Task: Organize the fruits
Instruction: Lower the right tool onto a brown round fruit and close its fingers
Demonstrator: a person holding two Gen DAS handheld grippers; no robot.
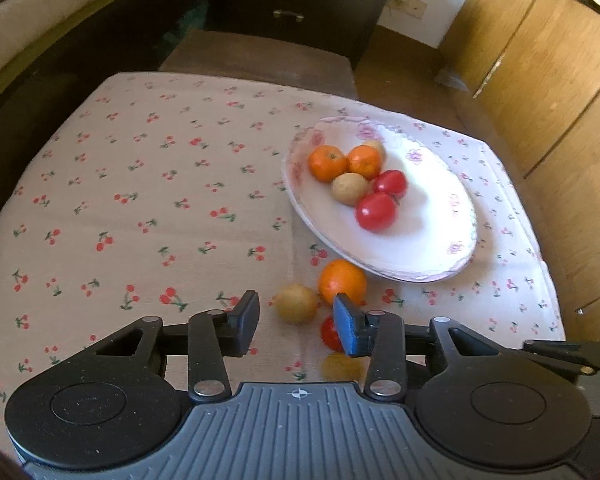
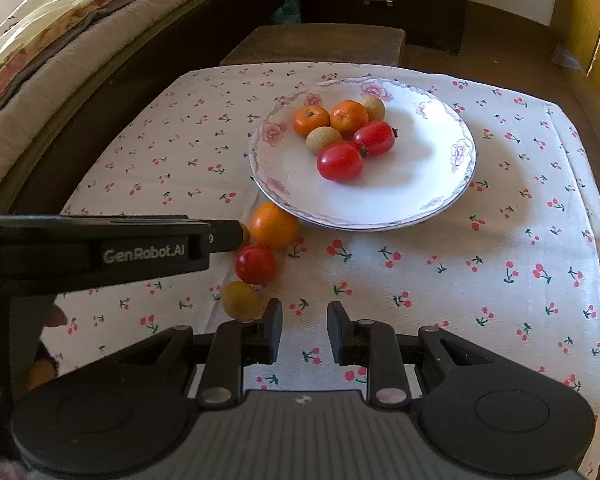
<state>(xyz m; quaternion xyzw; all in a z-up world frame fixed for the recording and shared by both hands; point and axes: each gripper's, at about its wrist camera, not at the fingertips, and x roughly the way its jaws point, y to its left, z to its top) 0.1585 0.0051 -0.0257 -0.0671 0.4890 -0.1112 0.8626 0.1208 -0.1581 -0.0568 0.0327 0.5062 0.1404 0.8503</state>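
Observation:
A white floral plate (image 1: 428, 224) (image 2: 420, 184) holds two oranges, two tan fruits and two red fruits. Beside its near rim on the cherry-print cloth lie an orange (image 1: 342, 282) (image 2: 274, 225), a tan fruit (image 1: 296, 303), a red fruit (image 1: 330, 334) (image 2: 255, 264) and a yellow fruit (image 1: 340, 366) (image 2: 240, 300). My left gripper (image 1: 296, 322) (image 2: 236, 236) is open around the tan fruit, with the pads clear of it. Its right finger hides part of the red fruit. My right gripper (image 2: 305, 328) hovers over bare cloth just right of the yellow fruit, jaws drawn close with nothing between them.
A dark wooden stool (image 2: 316, 46) stands past the table's far edge, with a dark cabinet (image 2: 380, 0) behind it. A bed with blankets (image 2: 40, 60) runs along the left. Wooden wardrobe doors (image 1: 540, 80) are on the right. The cherry-print cloth (image 2: 460, 280) covers the table.

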